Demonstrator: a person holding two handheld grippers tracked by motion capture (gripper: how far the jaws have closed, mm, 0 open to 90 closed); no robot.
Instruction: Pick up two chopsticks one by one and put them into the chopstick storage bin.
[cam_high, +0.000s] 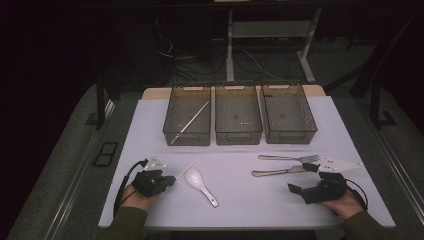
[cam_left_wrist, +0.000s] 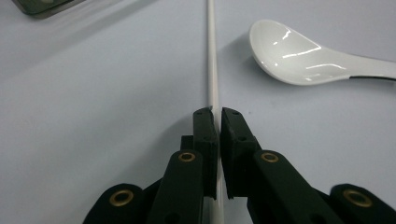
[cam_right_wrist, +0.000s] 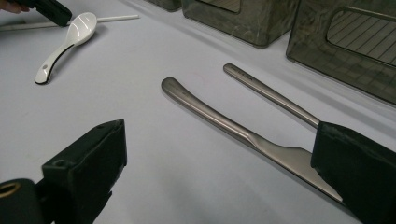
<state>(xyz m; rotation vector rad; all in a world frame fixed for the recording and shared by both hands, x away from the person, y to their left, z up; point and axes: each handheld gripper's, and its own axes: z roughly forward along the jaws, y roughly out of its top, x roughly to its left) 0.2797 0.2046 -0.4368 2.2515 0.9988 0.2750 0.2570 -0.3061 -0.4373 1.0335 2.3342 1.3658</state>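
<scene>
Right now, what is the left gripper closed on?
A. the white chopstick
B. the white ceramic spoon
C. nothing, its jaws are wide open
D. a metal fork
A: in the left gripper view, the left gripper has its jaws pinched around the thin white chopstick, while the spoon lies beside it untouched.

Room's pretty dark, honestly. From the high view everything past the white table (cam_high: 240, 190) sinks into near black, and the picture is soft and a bit grainy. Up close it's brighter: the white spoon (cam_left_wrist: 299, 58) catches sharp streaks of glare from overhead light and drops a soft shadow beside it. The black jaws nearest each gripper camera go blurry, and the metal knife (cam_right_wrist: 224, 123) shows a dull sheen.
</scene>
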